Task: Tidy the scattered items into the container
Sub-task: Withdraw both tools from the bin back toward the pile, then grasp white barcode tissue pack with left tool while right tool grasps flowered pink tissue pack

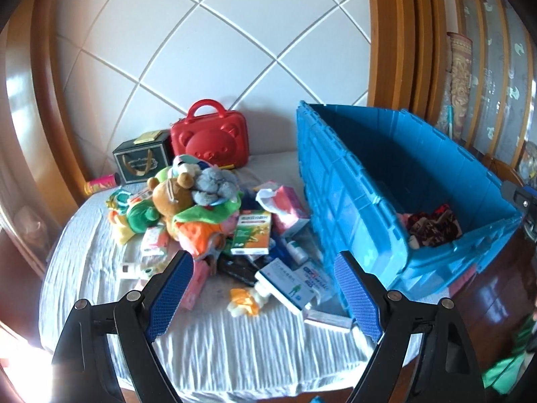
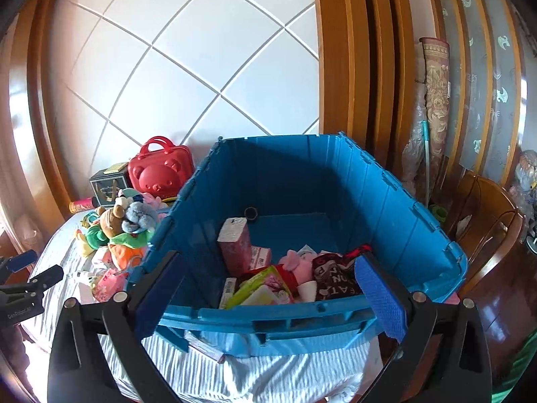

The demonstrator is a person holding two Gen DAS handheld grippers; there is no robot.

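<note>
**Inspector:** White diamond-tiled wall (image 1: pixel 214 50) behind, wood trim either side, and a table under a ribbed white cloth (image 1: pixel 221 342). From your left wrist view, your left gripper (image 1: pixel 265 288) stands wide, holding nothing, above the near edge of the scattered pile.

**Operator:** And the pile itself?

**Inspector:** Plush toys heaped at centre, a brown bear (image 1: pixel 173 193) on top beside a grey plush (image 1: pixel 214 183). Medicine boxes fan out toward you; a green-and-white box (image 1: pixel 251 236) leans on the heap. The blue container (image 1: pixel 339 201) sits just right of them, touching the nearest boxes. A red bear case (image 1: pixel 209 137) stands against the wall.

**Operator:** Right wrist view?

**Inspector:** Your right gripper (image 2: pixel 268 288) is wide and empty, over the container's near rim (image 2: pixel 268 315). Inside lie a pink carton (image 2: pixel 235 247) standing upright, a pink plush (image 2: pixel 298 263) and dark printed fabric (image 2: pixel 332 277). The far half of the floor is bare. Cloth shows free below the near wall.
</note>
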